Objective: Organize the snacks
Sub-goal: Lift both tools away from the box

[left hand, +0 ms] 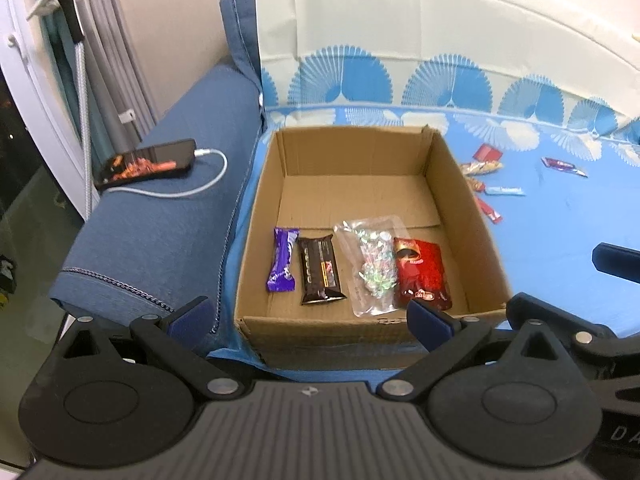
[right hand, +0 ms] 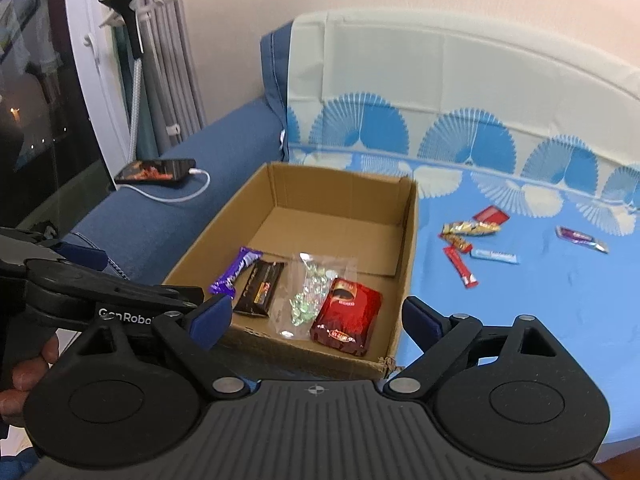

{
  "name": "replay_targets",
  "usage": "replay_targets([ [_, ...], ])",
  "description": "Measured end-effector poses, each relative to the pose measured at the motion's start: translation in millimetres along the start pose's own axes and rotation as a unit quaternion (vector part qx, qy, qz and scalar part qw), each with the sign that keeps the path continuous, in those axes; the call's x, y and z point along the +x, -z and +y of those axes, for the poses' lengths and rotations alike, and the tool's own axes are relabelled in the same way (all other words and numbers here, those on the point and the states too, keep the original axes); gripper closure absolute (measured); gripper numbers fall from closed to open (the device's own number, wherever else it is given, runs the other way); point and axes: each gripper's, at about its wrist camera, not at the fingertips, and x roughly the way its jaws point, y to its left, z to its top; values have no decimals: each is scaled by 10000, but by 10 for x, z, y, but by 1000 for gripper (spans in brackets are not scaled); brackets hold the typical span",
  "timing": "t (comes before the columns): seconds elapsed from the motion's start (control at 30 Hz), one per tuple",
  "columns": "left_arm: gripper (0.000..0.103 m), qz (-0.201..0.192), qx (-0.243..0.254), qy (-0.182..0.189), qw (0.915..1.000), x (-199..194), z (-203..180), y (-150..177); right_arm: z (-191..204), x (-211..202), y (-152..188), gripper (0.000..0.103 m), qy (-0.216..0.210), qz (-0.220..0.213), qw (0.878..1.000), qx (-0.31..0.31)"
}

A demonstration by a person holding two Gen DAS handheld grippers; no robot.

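You are holding both grippers just short of the cardboard box (left hand: 360, 184), which is sitting on the blue patterned sheet (left hand: 560, 240) of the sofa. Your left gripper (left hand: 312, 316) is standing with its jaws spread wide and nothing between them, hovering over the box's near wall. Your right gripper (right hand: 316, 316) is also spread wide and carrying nothing, hanging above the box's near right corner.

Inside the box, four snacks are lying in a row along the near wall: a purple bar (left hand: 283, 260) at the left end, a dark brown bar (left hand: 321, 271) just beside it, a clear bag of wrapped candies (left hand: 372, 264) next, and a red packet (left hand: 421, 274) at the right end, overlapping the bag's edge. The far half of the box floor is showing bare cardboard.

To the right of the box, loose snacks are lying on the sheet: a red sachet (right hand: 491, 215), gold-wrapped pieces (right hand: 470, 229), a red stick (right hand: 461, 267), a pale blue stick (right hand: 495, 256) and, farthest from the box, a purple stick (right hand: 582, 239).

To the left of the box, a phone (left hand: 146, 163) is resting on the sofa arm (left hand: 168, 232) with a white cable (left hand: 208, 178) plugged in.
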Motion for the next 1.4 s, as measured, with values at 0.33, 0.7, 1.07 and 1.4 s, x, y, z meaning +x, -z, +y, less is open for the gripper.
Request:
replay_targets([
  [0.33, 0, -286, -42, -116, 9995, -305, 2, 76, 29, -359, 82, 8, 46, -398, 9992, 16],
  [0.7, 0, -471, -44, -134, 9988, -478, 19, 109, 50, -511, 114, 8, 23, -578, 9983, 4],
  [1.07, 0, -512, -7, -163, 9986, -501, 8, 104, 68, -547, 117, 7, 8, -631, 9980, -42],
  [1.4, 0, -467, 110, -222, 9986, -460, -33, 73, 53, -509, 110, 7, -31, -580, 9983, 19],
])
